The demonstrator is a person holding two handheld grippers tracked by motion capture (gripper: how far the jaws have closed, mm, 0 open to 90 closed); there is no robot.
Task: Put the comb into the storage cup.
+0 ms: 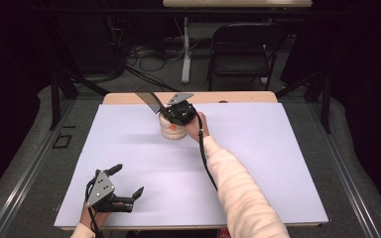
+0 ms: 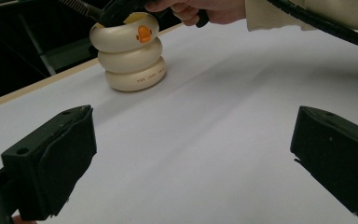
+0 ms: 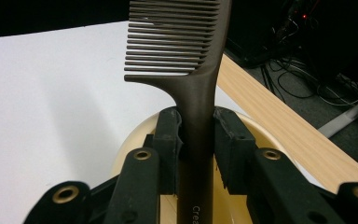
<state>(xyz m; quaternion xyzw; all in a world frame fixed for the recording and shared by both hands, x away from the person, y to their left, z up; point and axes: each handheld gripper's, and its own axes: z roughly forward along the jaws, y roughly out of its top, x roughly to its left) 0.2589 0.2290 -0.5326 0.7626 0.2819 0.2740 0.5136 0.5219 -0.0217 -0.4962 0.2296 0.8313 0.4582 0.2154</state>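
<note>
My right gripper (image 3: 197,140) has its jaws clamped on the comb (image 3: 186,56) handle, right over the cream ringed holder (image 2: 129,53) near the far edge of the white mat (image 1: 258,163). My left gripper (image 1: 111,191) sits near the front edge, jaws wide, nothing in them.

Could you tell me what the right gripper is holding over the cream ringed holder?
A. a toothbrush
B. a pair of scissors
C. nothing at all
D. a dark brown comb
D: in the right gripper view, the right gripper has its pads pressed on the handle of a dark brown comb, teeth showing above, over the open top of the cream ringed holder.
</note>
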